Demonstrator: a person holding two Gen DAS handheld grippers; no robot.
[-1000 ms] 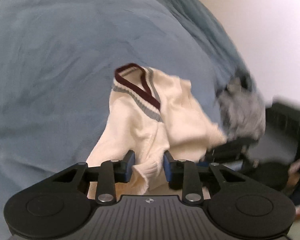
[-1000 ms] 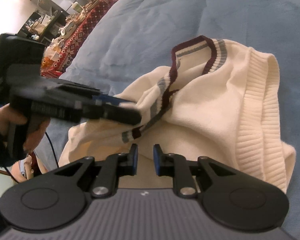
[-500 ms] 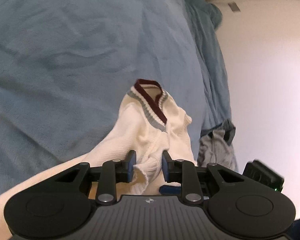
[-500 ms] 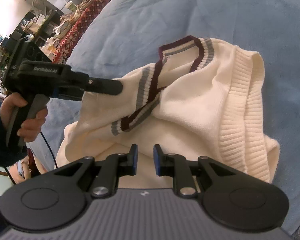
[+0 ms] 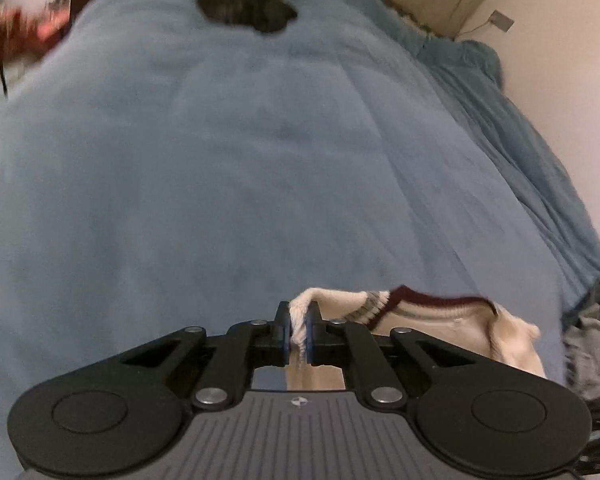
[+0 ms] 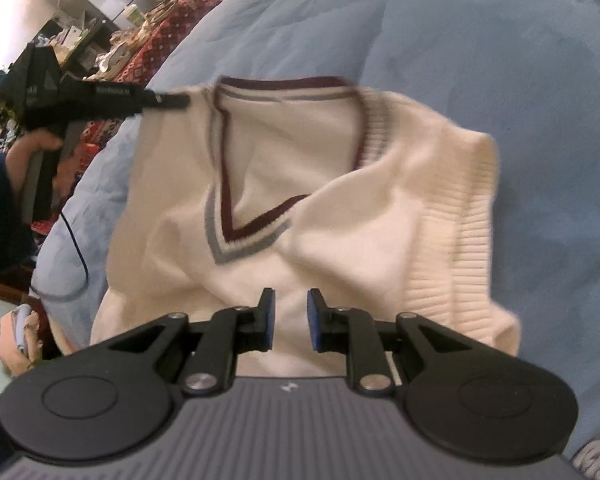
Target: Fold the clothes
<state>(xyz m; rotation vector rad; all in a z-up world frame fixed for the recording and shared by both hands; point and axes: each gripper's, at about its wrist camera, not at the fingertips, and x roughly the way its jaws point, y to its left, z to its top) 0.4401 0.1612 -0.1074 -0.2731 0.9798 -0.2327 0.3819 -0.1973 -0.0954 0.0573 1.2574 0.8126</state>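
Blue bedding [image 5: 260,168] fills both views, with a cluttered room and a red patterned cloth [image 6: 156,40] beyond its far edge. On the bedding lies your cream vest [image 6: 340,200], V-neck trimmed in maroon and grey, its front facing up and its ribbed armhole band running down the right side of the right wrist view.

Your left gripper [image 5: 298,330] has just been closing, and its jaws are now clenched on a bunched fold of the vest's shoulder; the cream knit is squeezed between the blue pads. In the right wrist view you can see that gripper [image 6: 172,101] reaching in from the left, your hand [image 6: 40,156] around its handle, holding the vest's upper left corner so that the neckline is stretched out flat.

Your right gripper [image 6: 291,320] hangs over the vest's lower middle with its jaws standing apart. Cream fabric shows behind the gap, but the pads are not pressing on it.

At the right edge of the left wrist view a grey garment [image 5: 592,348] lies beside the vest. A dark shape [image 5: 246,8] sits far up the bedding, too blurred for you to identify.
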